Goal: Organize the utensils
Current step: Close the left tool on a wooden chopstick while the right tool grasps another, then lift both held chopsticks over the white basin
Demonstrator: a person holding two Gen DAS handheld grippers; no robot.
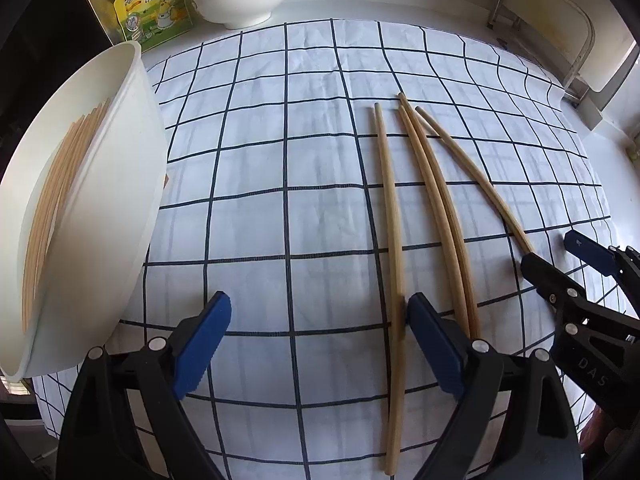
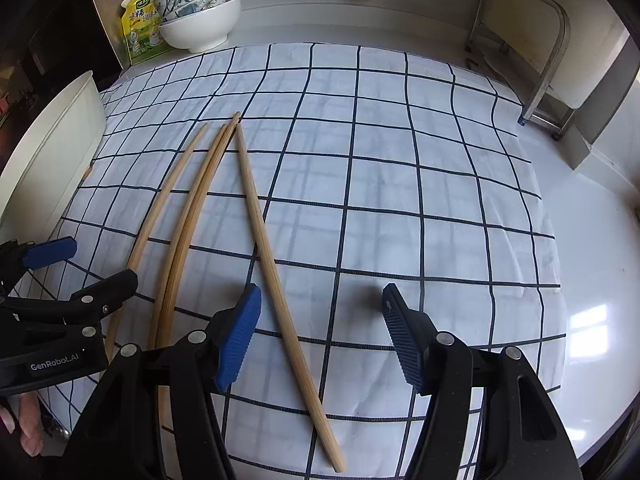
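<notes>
A: Left gripper jaws apart, nothing clamped; its right pad sits just beside one chopstick. Right gripper jaws apart, empty.

B: Four chopsticks lie loose mid-cloth; bare cloth stretches right.

A: White container, far left, holds more sticks; its base is cut off.

B: Bowls far left; pouch partly hidden.

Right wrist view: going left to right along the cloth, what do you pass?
White container → lone chopstick → touching pair of chopsticks → rightmost chopstick lying between the open right gripper fingers → bare checked cloth → metal rack.
</notes>
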